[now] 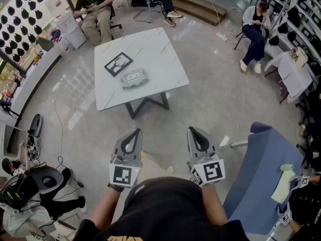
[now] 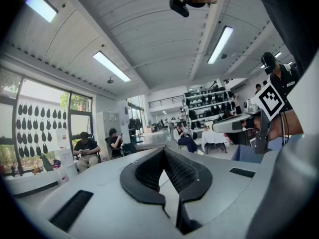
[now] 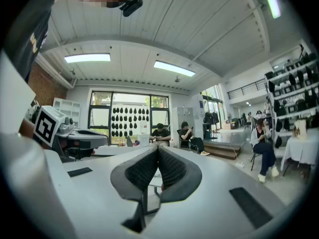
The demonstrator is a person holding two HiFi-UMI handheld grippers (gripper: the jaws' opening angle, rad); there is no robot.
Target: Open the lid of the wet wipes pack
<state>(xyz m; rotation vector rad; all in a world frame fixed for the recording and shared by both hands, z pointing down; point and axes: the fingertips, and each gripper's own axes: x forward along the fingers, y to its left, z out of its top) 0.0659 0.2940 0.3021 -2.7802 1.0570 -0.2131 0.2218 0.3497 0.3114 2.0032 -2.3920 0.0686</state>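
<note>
The wet wipes pack [image 1: 133,78] is seen lying on the white table [image 1: 155,46] (beside a black card [image 1: 118,64]). The left gripper [image 1: 133,133] and right gripper [image 1: 196,132] are held level, well apart from it, jaws closed on nothing. The approach is judged to be the step in hand; the table must be reached and the jaws opened.

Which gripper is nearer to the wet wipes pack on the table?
Left. In the head view the left gripper points almost straight at the wet wipes pack; the right gripper is offset to its right. Both hang well short of the table.
</note>
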